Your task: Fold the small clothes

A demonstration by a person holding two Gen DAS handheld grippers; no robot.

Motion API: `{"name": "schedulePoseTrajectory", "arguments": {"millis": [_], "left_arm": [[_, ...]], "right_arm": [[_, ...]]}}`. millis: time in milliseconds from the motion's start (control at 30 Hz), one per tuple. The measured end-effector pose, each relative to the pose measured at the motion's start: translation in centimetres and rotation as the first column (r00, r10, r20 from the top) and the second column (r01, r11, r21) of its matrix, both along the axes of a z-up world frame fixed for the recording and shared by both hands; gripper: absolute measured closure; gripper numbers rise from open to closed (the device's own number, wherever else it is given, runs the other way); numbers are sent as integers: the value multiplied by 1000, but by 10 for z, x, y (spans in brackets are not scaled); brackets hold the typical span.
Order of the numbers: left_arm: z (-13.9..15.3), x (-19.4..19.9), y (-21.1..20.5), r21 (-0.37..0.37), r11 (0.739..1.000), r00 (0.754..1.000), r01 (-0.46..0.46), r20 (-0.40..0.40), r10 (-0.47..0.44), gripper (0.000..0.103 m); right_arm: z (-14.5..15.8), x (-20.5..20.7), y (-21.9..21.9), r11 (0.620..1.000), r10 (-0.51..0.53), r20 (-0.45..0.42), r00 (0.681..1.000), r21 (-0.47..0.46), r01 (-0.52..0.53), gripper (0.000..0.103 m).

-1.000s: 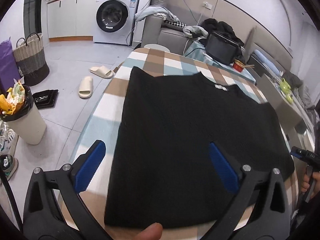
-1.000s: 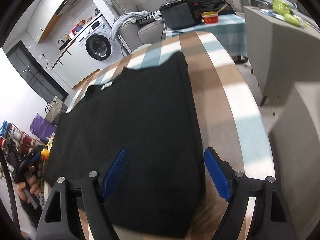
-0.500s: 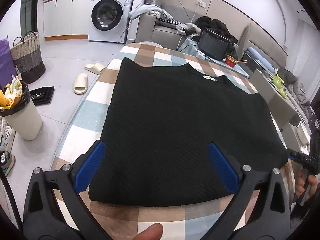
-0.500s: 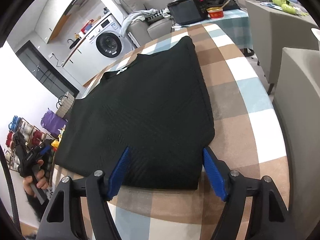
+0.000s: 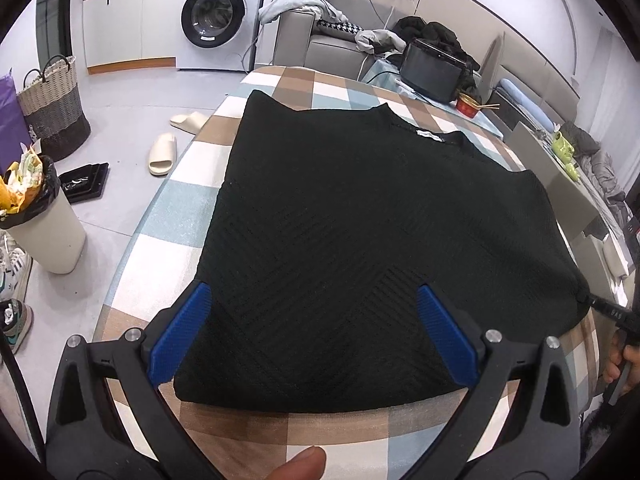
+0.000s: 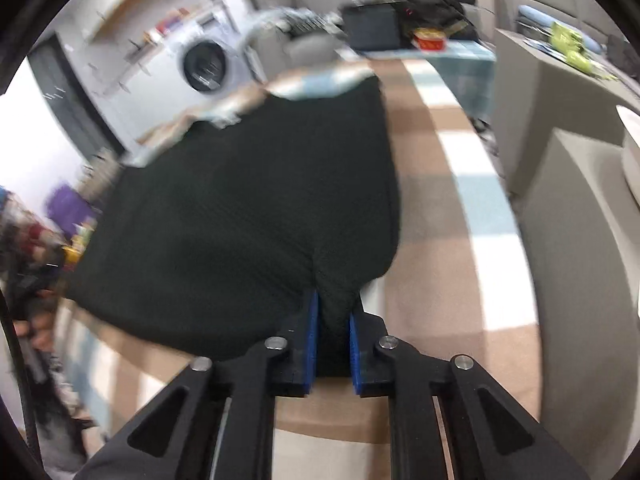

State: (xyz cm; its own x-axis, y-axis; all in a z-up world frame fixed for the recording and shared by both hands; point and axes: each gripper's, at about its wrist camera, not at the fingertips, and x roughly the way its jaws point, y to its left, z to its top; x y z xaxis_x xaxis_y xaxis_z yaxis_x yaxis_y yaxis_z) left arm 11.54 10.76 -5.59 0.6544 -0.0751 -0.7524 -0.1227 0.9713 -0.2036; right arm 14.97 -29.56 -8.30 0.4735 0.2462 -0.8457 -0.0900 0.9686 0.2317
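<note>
A black knit sweater (image 5: pixel 372 240) lies flat on the checked table (image 5: pixel 160 240), its neck label toward the far end. My left gripper (image 5: pixel 312 336) is open, its blue pads on either side of the sweater's near left hem, just above it. My right gripper (image 6: pixel 332 336) is shut on the sweater's (image 6: pixel 248 208) near right corner, and the cloth bunches up between the blue pads (image 6: pixel 311 340). The right wrist view is blurred by motion. The right gripper's tip also shows in the left wrist view at the sweater's right corner (image 5: pixel 604 308).
A bin (image 5: pixel 44 224), slippers (image 5: pixel 162 154) and a woven basket (image 5: pixel 54 108) stand on the floor to the left. A washing machine (image 5: pixel 218 16) and sofa are beyond the table. A grey chair (image 6: pixel 580 240) stands close on the right. A black box (image 5: pixel 432 72) sits on a far table.
My right gripper has moved in and closed on the sweater's near right corner. My left gripper has moved forward over the near left hem and stays open.
</note>
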Motion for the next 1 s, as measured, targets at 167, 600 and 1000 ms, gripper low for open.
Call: {"name": "schedulePoseTrajectory", "arguments": {"millis": [167,600,1000], "left_arm": [[3,1,-13,16,999,999,45,19,-45,1],[0,21,-48,45,987,988,153,9,-154,1],[-13,24,-34,38,992,993,119,-7,-118,1]], "right_arm": [[30,-8,1,998,-55,121,991,27,52,74],[35,11,69,969,104,116,988,-236,-75,61],[42,-20,22,985,13,167,986,-174,17,60]]}}
